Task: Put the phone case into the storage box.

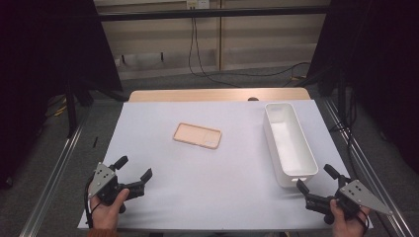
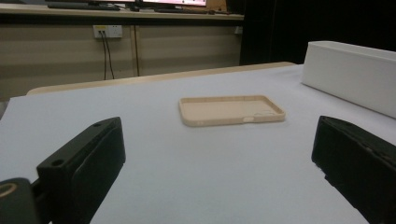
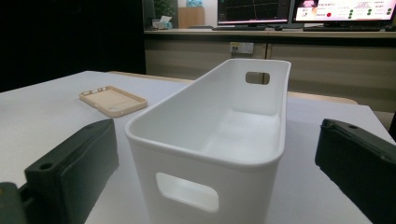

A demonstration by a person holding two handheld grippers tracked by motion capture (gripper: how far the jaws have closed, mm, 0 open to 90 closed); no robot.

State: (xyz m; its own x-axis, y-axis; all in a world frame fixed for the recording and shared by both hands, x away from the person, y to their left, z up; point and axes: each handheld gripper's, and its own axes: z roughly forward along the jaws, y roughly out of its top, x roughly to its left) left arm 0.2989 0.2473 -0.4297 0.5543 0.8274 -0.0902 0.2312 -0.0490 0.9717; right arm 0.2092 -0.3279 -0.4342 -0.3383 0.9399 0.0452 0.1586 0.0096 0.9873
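Flat beige, seemingly rubbery phone case; glossy white oblong bin.

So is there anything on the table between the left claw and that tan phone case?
Nothing visible. The left claw is open at the table's near left corner, and only bare white tabletop lies between it and the phone case. The white bin sits off to the right, clear of that path.
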